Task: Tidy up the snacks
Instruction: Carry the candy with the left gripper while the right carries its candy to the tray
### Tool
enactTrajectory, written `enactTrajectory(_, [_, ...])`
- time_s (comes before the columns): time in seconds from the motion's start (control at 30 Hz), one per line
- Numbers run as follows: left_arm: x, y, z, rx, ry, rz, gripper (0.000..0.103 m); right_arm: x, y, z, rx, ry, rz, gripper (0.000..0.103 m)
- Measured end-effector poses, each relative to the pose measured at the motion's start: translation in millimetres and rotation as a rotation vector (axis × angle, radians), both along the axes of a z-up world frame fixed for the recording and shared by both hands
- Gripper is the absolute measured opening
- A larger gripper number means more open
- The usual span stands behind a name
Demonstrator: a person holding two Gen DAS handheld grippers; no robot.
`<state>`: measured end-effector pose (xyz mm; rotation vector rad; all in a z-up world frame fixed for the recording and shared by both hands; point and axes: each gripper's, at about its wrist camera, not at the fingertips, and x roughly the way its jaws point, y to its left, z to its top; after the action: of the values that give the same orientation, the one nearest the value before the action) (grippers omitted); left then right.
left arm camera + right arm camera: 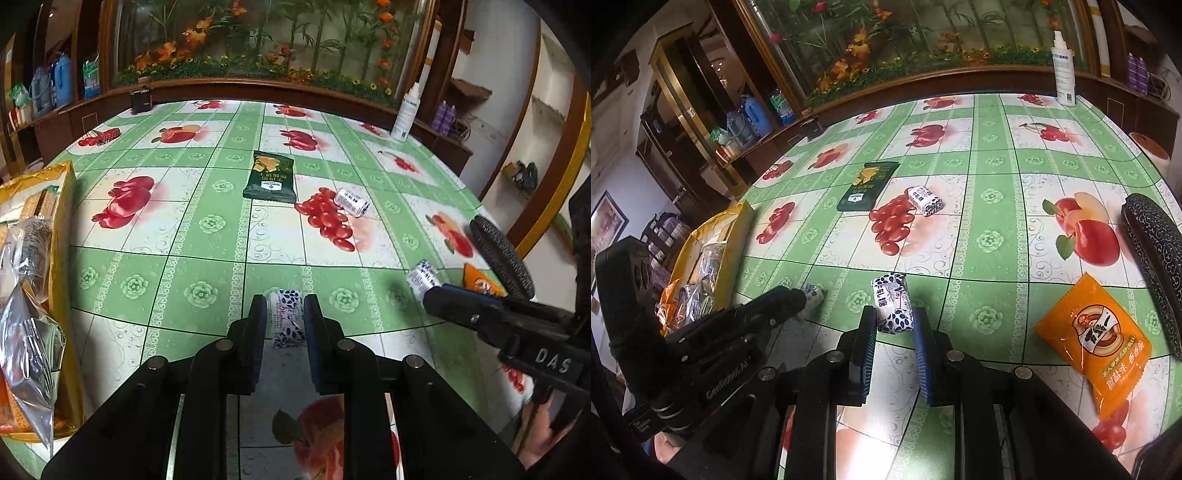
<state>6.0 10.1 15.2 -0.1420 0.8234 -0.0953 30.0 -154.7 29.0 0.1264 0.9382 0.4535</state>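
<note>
Snacks: each gripper, left [285, 317] and right [894, 319], has its jaws clamped on a wrapped candy [286, 319]; next, lifting both toward the yellow box [733, 236] at frame left.

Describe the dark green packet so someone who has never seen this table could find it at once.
Start from the green fruit-print tablecloth. Near its middle, past both grippers, the dark green packet lies flat beside a printed cluster of red fruit. It is the only dark wrapper there: the white candy next to it is small and blocky, and the orange packet lies near the right edge.
</note>
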Motion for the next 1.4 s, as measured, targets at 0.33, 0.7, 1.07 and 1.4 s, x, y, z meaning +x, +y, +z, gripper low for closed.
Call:
enactTrajectory(0.33, [3.9, -9.3, -10.0, 0.022, 0.042, -0.025, 0.031, -3.3, -2.3, 5.3, 0.045, 0.006, 0.011, 0.020])
enactTrajectory(0.7, [-4.3, -6.9, -0.6, 0.011, -0.028, -0.019, 0.015, -11.1, -0.5, 11.3, 0.065, -0.009, 0.014, 0.020])
enactTrajectory(1.07, [-30.1, -0.9, 15.8, 0.063, -0.104, 0.046, 0.016, -17.3, 7.7, 14.2, 0.050, -0.055, 0.034, 0.020])
enactTrajectory(1.4, [-46.3, 6.4, 27.3, 0.085, -0.148, 0.085, 0.016, -25.1, 18.6, 15.5, 0.063, -0.084, 0.094, 0.020])
